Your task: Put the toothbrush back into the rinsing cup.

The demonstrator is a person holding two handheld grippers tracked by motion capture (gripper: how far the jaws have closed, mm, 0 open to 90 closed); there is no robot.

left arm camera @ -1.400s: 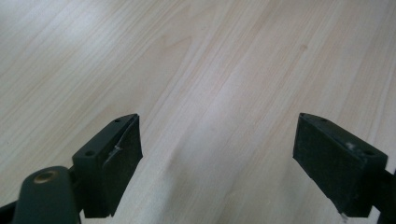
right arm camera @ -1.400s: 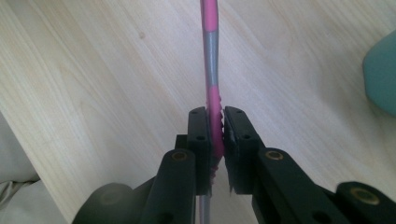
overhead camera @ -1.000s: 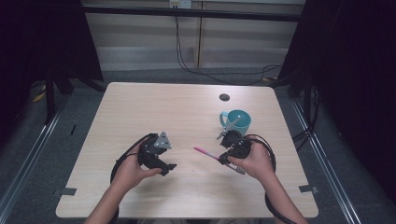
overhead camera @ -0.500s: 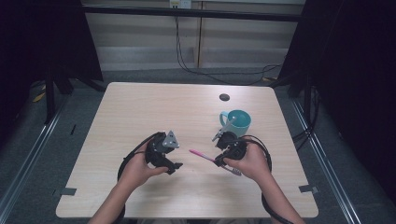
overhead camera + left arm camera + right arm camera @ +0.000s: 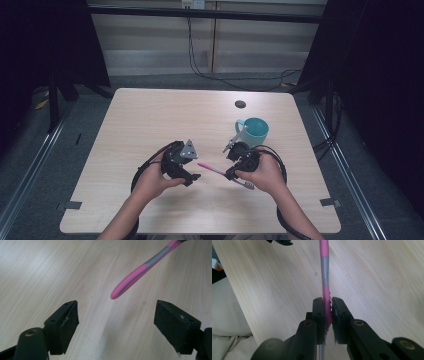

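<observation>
Right gripper (image 5: 327,315) has its jaws clamped on the ridged neck of a pink-and-grey plastic toothbrush (image 5: 212,169), held clear above the pale wooden table (image 5: 150,115) with the free handle end pointing at the left gripper (image 5: 116,317). That one's jaws stand apart and have just been closing a little; the handle tip hangs just ahead of them, not yet between the pads. Reads as a hand-over being lined up. Teal ceramic mug (image 5: 256,131) stands just behind the right gripper, likely the brush's destination.

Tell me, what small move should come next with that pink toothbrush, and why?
Probably ease the left gripper forward around the toothbrush handle. Its jaws, which have just been closing, stand open with the handle tip just ahead, while the right gripper clamps the other end.
</observation>
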